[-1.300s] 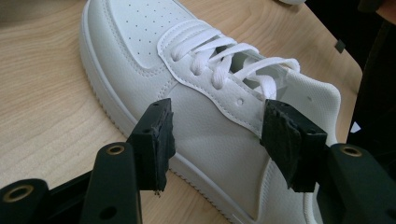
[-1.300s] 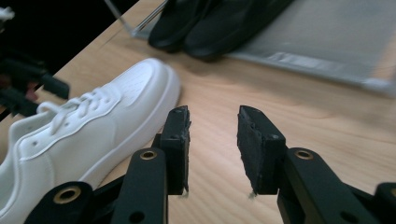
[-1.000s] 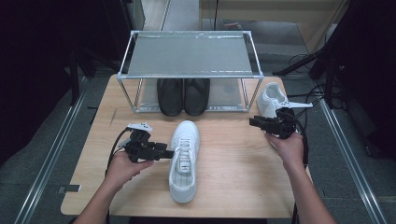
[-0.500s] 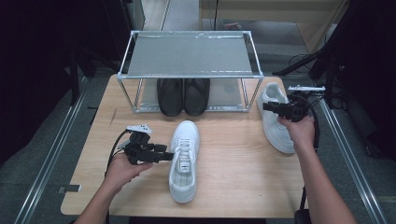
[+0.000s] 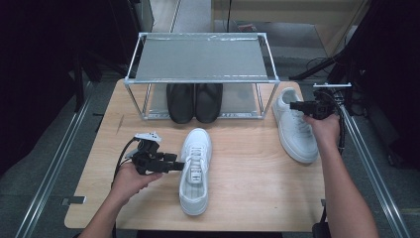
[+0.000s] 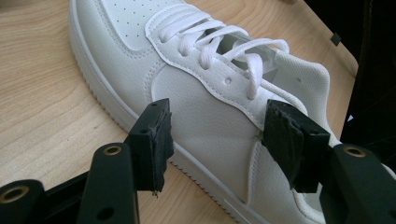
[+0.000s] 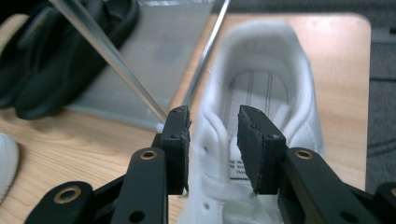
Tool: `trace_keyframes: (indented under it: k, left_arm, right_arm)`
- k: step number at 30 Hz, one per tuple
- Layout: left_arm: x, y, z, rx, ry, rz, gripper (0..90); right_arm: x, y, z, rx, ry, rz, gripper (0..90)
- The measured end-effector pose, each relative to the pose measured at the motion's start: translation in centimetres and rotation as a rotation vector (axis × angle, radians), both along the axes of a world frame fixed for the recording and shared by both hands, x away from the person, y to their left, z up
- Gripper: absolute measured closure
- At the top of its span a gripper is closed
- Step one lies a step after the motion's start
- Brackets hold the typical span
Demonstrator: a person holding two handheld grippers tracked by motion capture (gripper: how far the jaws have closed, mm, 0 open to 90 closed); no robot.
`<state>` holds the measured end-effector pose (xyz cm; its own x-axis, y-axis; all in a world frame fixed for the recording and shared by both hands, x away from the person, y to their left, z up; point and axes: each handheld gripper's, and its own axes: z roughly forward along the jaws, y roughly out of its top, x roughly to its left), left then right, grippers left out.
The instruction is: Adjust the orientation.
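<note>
A white sneaker (image 5: pixel 195 171) lies in the middle of the table, toe toward the near edge. My left gripper (image 5: pixel 181 166) points at its side from the left. In the left gripper view, that gripper (image 6: pixel 219 135) is open, and the sneaker's side panel (image 6: pixel 205 107) lies just beyond the pads, untouched. A second white sneaker (image 5: pixel 295 130) lies at the right of the table. My right gripper (image 5: pixel 293 105) hovers over its heel end. In the right gripper view, its jaws (image 7: pixel 212 140) stand apart above the sneaker's collar and tongue (image 7: pixel 254 93), gripping nothing.
A metal rack (image 5: pixel 200 57) stands at the back of the wooden table (image 5: pixel 247 198), with a pair of black shoes (image 5: pixel 194 101) under its shelf. One rack leg (image 5: pixel 265 101) stands close to the right sneaker. Dark floor and cables lie beyond the table's right edge.
My right hand has moved toward the far right corner, uncovering the right sneaker, which now lies flat. The left gripper and the middle sneaker have stayed put.
</note>
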<state>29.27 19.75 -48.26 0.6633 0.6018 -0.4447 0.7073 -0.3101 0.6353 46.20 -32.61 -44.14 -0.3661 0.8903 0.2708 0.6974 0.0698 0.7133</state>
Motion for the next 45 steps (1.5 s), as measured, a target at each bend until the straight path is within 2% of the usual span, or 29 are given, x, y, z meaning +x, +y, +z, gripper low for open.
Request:
trace_keyframes:
  k: [2, 3, 6, 9, 11, 15, 18, 22, 25, 31, 33, 34, 37, 40, 42, 43, 45]
  left_arm:
    - [0.0, 0.0, 0.0, 0.001, 0.001, 0.001, 42.1]
    - [0.0, 0.0, 0.0, 0.001, 0.001, 0.001, 42.1]
    - [0.0, 0.0, 0.0, -0.001, 0.002, 0.003, 42.1]
    - [0.0, 0.0, 0.0, 0.003, -0.001, 0.001, 42.1]
    - [0.0, 0.0, 0.0, 0.003, 0.000, 0.001, 42.2]
    - [0.0, 0.0, 0.0, 0.004, -0.003, 0.001, 42.2]
    - [0.0, 0.0, 0.0, 0.003, -0.005, 0.004, 42.3]
    - [0.1, 0.0, 0.0, 0.008, -0.011, 0.002, 42.5]
    - [0.2, -0.1, 0.1, 0.008, -0.014, 0.001, 42.6]
    - [0.5, -0.3, 0.3, 0.005, -0.022, 0.001, 42.5]
    - [0.7, -0.4, 0.4, -0.002, -0.021, -0.003, 42.5]
    - [0.8, -0.5, 0.4, 0.003, -0.024, -0.011, 42.5]
    - [1.2, -0.5, 0.5, 0.010, -0.019, -0.018, 42.5]
    - [1.4, -0.6, 0.5, 0.010, -0.016, -0.022, 42.3]
    - [1.6, -0.7, 0.5, 0.006, -0.015, -0.024, 42.3]
    - [1.6, -0.7, 0.5, 0.006, -0.015, -0.024, 42.3]
    - [1.7, -0.7, 0.7, 0.003, -0.022, -0.028, 42.3]
  right_arm:
    - [0.3, 0.1, -0.7, -0.015, 0.022, 0.002, 65.2]
    - [0.3, 0.1, -1.0, -0.006, 0.027, 0.004, 65.2]
    - [0.6, 0.7, -2.1, -0.029, 0.077, 0.027, 66.1]
    - [0.5, 1.1, -2.9, -0.016, 0.071, 0.029, 70.4]
    - [0.5, 1.1, -3.1, 0.012, 0.072, 0.027, 75.4]
    - [0.4, 0.8, -2.7, 0.034, 0.093, 0.027, 82.0]
    - [-0.1, 0.7, -2.0, 0.006, 0.078, 0.016, 83.1]
    - [-0.8, 0.2, -1.0, 0.027, 0.072, 0.018, 83.3]
    - [-2.2, 0.2, 0.3, 0.021, 0.074, 0.031, 83.4]
    - [-4.8, 0.1, 1.4, 0.039, 0.061, 0.052, 83.4]
    - [-5.2, 0.2, 1.4, 0.038, 0.061, 0.057, 83.4]
    - [-6.1, 0.5, 1.5, 0.040, 0.065, 0.071, 83.4]
    - [-7.5, 1.1, 1.5, 0.034, 0.070, 0.092, 83.3]
    - [-8.4, 1.5, 1.5, 0.051, 0.068, 0.105, 83.3]
    - [-9.5, 2.6, 1.2, 0.060, 0.073, 0.140, 83.2]
    - [-9.5, 2.6, 1.2, 0.060, 0.073, 0.140, 83.2]
    - [-10.3, 3.7, 0.9, 0.068, 0.083, 0.174, 83.1]
